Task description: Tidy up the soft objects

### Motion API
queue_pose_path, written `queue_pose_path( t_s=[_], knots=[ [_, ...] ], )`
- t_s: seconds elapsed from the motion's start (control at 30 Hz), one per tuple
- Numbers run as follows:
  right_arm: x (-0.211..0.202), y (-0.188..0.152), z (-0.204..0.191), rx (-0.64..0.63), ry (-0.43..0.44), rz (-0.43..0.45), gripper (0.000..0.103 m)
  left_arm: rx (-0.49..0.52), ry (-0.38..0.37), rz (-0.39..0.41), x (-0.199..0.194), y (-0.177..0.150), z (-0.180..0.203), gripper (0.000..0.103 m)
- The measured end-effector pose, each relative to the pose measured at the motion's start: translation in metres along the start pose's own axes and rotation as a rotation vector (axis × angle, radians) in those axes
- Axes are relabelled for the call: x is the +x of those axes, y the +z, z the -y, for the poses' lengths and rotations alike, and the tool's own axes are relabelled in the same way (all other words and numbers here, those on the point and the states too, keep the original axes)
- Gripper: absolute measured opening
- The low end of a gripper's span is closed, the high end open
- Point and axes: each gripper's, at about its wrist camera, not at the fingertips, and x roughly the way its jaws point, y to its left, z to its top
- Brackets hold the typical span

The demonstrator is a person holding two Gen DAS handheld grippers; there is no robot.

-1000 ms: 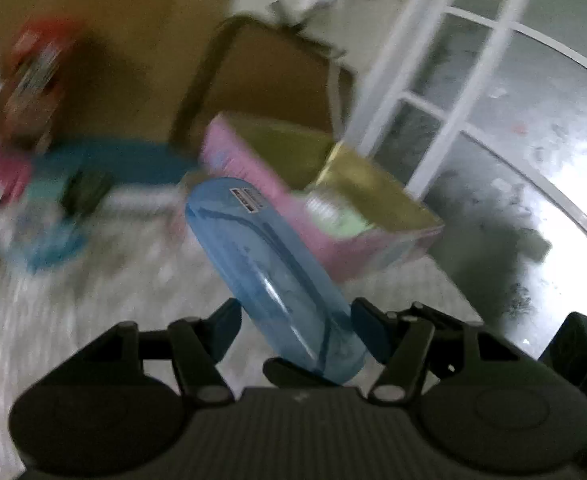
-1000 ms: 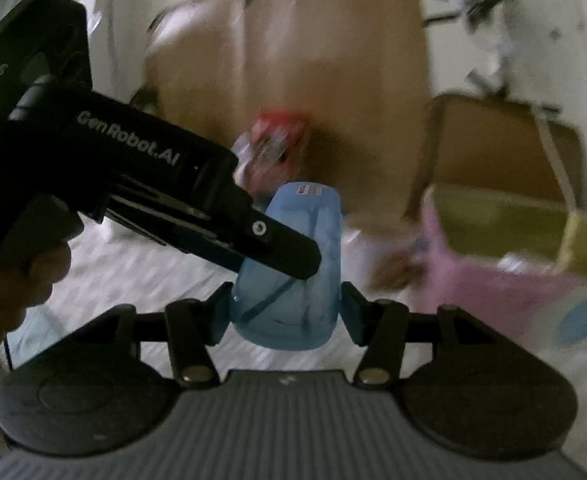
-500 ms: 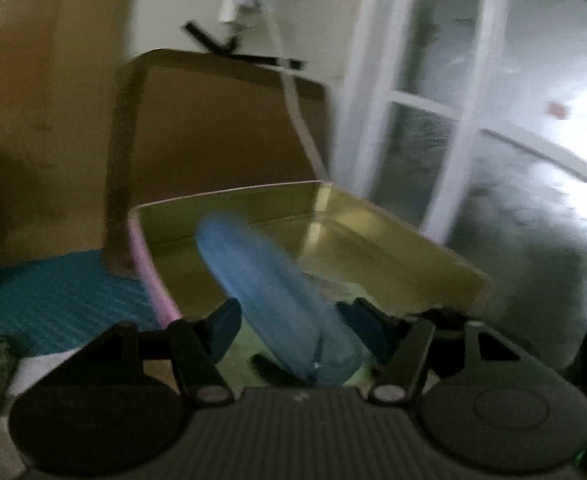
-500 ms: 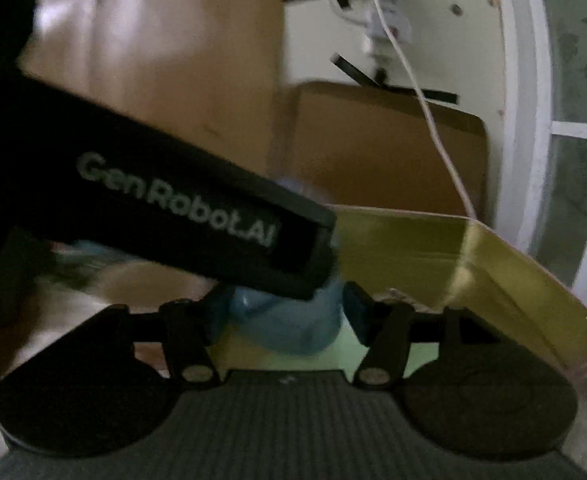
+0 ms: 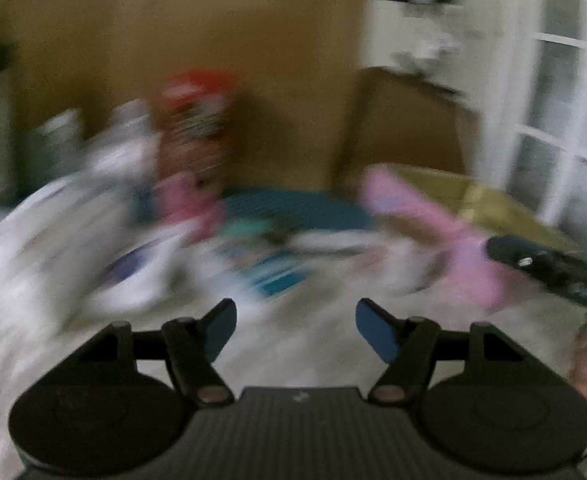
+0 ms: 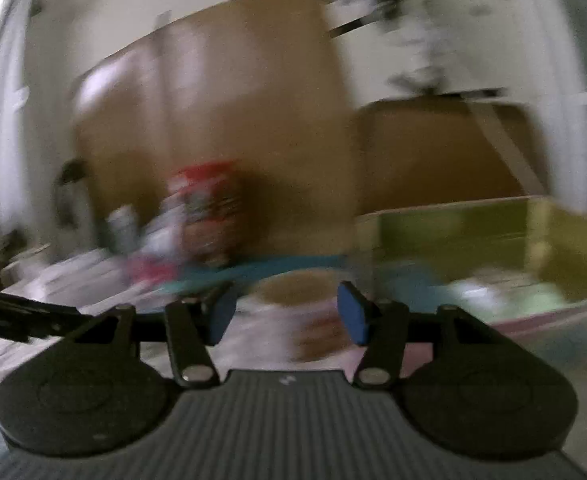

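Both views are heavily blurred. My left gripper (image 5: 295,320) hangs over the pale floor with its jaws opening and nothing between them. My right gripper (image 6: 285,304) also holds nothing, and its jaws are closing a little. A pink box with a yellow-green inside (image 5: 465,248) stands to the right, and the right wrist view has it (image 6: 553,240) close by on the right. A blurred pile of soft packets lies at the left, among them a red one (image 5: 197,132) and white ones (image 5: 73,240). The blue pouch is not plainly visible.
A teal mat (image 5: 293,208) lies behind the pile. Brown cardboard (image 6: 233,120) leans on the back wall. A white-framed glass door (image 5: 565,140) is at the right. The other gripper's black body (image 5: 553,268) reaches in from the right, with a hand (image 5: 585,368) below it.
The blue pouch that both grippers held over the box has left them. Both grippers now stand empty, and the left view has swung left toward the pile.
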Motion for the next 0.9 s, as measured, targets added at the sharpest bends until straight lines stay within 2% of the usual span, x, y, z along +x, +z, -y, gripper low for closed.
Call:
queue_pose_path(
  t_s=[0.13,0.23,0.27,0.33,0.4,0.47,0.6,0.67,0.8,0.9],
  knots=[
    [0.026,-0.008,-0.054,-0.059,0.129,-0.068,0.059,-0.095,0.138,-0.003,-0.014,-0.023,-0.055,0.068],
    [0.042,-0.016,-0.077,-0.019,0.157,-0.112,0.059,-0.102,0.18,0.024,-0.018,-0.028,-0.075,0.068],
    [0.048,-0.018,-0.082,-0.005,0.155,-0.133,0.059,-0.099,0.181,0.029,-0.018,-0.028,-0.078,0.071],
    [0.052,-0.02,-0.093,-0.01,0.152,-0.162,0.059,-0.09,0.172,0.034,-0.019,-0.034,-0.083,0.083],
    [0.058,-0.016,-0.1,-0.025,0.143,-0.181,0.059,-0.076,0.149,0.027,-0.017,-0.041,-0.079,0.084],
    [0.066,-0.007,-0.102,-0.019,0.133,-0.189,0.059,-0.07,0.106,0.052,-0.017,-0.043,-0.075,0.086],
    [0.09,0.009,-0.101,-0.043,0.078,-0.199,0.056,-0.114,0.076,0.036,-0.014,-0.041,-0.083,0.087],
    [0.109,0.017,-0.093,0.042,0.089,-0.261,0.051,-0.109,0.079,0.035,-0.014,-0.041,-0.082,0.087],
    [0.142,0.028,-0.068,0.298,0.086,-0.33,0.051,-0.127,0.064,0.044,-0.015,-0.043,-0.086,0.087],
    [0.164,0.032,-0.058,0.427,0.078,-0.372,0.053,-0.14,0.053,0.049,-0.016,-0.043,-0.088,0.087]
  ],
)
